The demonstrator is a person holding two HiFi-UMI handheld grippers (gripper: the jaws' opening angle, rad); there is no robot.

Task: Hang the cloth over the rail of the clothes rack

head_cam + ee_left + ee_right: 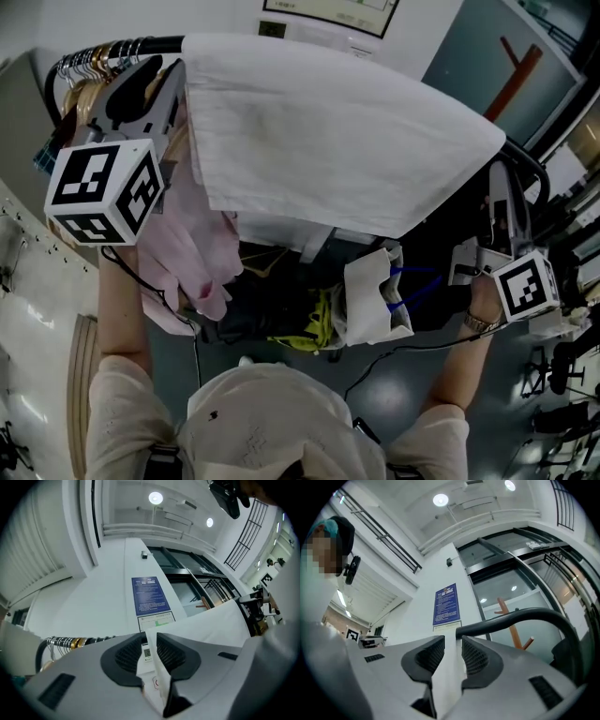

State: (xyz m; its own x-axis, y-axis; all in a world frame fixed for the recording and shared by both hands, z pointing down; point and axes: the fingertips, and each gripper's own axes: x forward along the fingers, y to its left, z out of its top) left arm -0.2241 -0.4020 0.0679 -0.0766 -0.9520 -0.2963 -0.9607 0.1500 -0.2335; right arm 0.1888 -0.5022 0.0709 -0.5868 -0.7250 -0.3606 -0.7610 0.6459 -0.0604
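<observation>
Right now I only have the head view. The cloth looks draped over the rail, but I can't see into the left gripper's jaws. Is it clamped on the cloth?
Observer: No. The left gripper view shows the left gripper with its jaws apart. The cloth edge lies by the pad at that view's right, with a free gap beside the other pad.
Operator: And the right gripper?
Observer: In its own view, the right gripper has cloth filling the space between its jaws. I can't tell whether the pads press on it.
Operator: Where's the rail from there?
Observer: The rail arcs beyond the jaws on that view's right and runs in behind the cloth between them.
</observation>
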